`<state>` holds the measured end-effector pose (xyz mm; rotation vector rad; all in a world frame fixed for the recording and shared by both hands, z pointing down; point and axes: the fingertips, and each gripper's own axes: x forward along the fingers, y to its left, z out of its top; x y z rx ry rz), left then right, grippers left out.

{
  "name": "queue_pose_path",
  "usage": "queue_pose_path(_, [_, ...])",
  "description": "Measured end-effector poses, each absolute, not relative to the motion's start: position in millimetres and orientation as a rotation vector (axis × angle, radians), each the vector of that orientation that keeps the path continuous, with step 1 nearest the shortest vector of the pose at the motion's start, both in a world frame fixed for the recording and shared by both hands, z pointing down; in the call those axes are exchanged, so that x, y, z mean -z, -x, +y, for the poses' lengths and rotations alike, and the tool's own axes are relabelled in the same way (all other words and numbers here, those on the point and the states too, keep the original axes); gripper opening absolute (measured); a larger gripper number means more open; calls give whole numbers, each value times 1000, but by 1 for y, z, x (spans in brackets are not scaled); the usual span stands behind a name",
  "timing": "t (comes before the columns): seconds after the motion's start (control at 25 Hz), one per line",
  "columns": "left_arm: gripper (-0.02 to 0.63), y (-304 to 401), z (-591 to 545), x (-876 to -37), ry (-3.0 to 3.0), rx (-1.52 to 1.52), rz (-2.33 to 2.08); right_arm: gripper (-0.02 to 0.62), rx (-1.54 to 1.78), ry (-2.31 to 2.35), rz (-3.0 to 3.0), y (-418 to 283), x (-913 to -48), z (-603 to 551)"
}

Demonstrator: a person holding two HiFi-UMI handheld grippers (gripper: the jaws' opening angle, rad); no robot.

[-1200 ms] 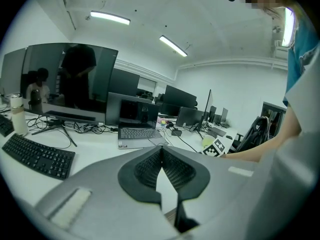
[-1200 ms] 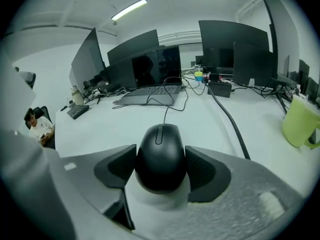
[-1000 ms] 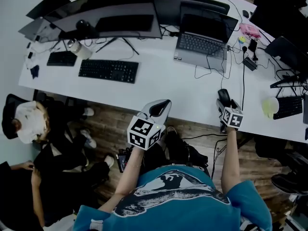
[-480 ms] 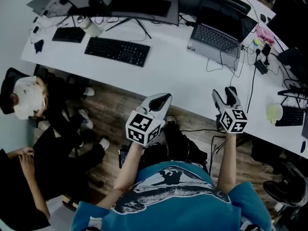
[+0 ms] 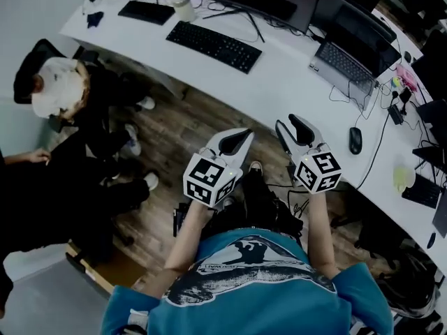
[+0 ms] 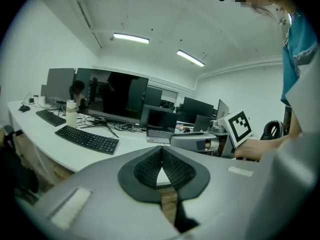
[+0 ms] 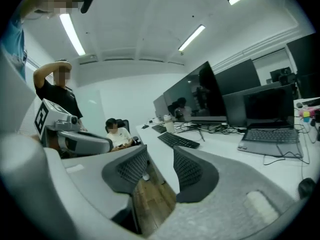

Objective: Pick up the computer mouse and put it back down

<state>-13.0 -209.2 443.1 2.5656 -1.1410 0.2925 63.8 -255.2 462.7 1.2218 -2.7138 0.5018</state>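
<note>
The black computer mouse lies on the white desk, apart from both grippers; it also shows at the lower right of the right gripper view, as a dark mouse. My right gripper hangs off the desk's front edge over the wooden floor. Its jaws are closing, a gap still between the pads and nothing in it. My left gripper floats beside it over the floor, shut, its pads meeting at the tips on nothing.
On the desk are a black keyboard, a laptop, monitors, a bottle and cables. A green cup stands at far right. A seated person is at the left, and a standing person behind.
My right gripper has come away from the mouse, leaving it on the desk, and has drawn back off the desk edge with its jaws narrowing. The head view has swung left.
</note>
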Motion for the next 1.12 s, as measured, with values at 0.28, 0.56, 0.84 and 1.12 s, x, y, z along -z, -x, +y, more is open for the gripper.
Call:
queue_pose_path(0.28, [12,60,-122,-442,-2534,-253,-1264,153,-469,-987,-2814,16,-456,-164])
queue_pose_path(0.56, [12,98,-62,-439,-2473,-211,-1381,114,-451,-894,-2847,49,-449,-102])
queue_pose_path(0.84, [12,101,-23,-441,-2444,-184,-1396,77,-430,-885,-2854,49,-443,-64])
queue_pose_path(1.12, [12,75,-15,-438,-2434,-186,-1420,10,-428,-845,-2850,29,-447,-53])
